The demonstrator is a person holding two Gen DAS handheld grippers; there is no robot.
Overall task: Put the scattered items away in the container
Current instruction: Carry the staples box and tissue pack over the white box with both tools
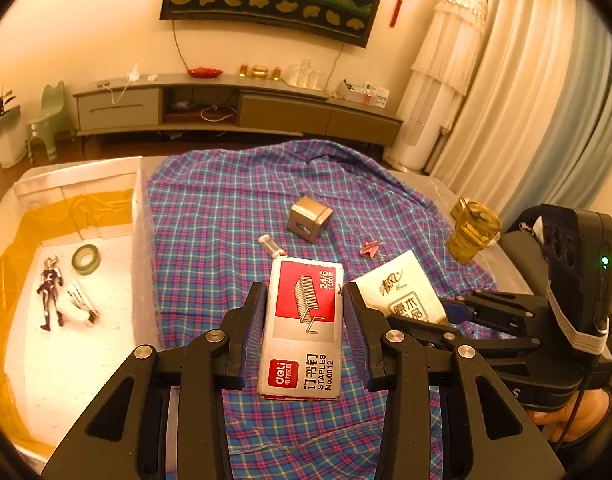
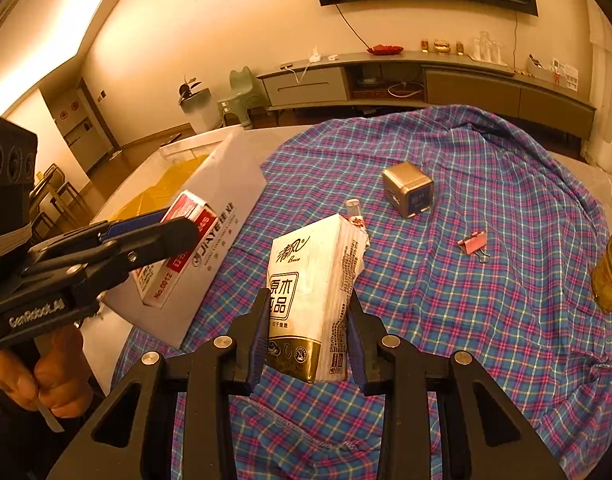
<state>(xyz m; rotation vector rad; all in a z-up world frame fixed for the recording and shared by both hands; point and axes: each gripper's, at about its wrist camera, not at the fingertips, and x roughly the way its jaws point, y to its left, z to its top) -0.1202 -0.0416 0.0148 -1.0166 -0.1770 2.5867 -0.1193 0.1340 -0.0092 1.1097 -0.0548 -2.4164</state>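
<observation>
Staples are sitting in one deli box (image 1: pixel 302 328), lettered "STAPLES No.0012", with the left gripper (image 1: pixel 304 330) fingers clamping it above the plaid cloth (image 1: pixel 226 208) on the desk. One tissue pack (image 2: pixel 310 300) is being squeezed between the right gripper (image 2: pixel 306 336) fingers. Three items are lying inside the white container (image 1: pixel 140 240); its near rim is running out of frame.

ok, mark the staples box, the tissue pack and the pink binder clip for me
staples box (image 1: pixel 302 328), left wrist view, on its printed top face.
tissue pack (image 2: pixel 306 300), right wrist view, on its front face.
pink binder clip (image 2: pixel 473 245), right wrist view, on the pink body.
</observation>
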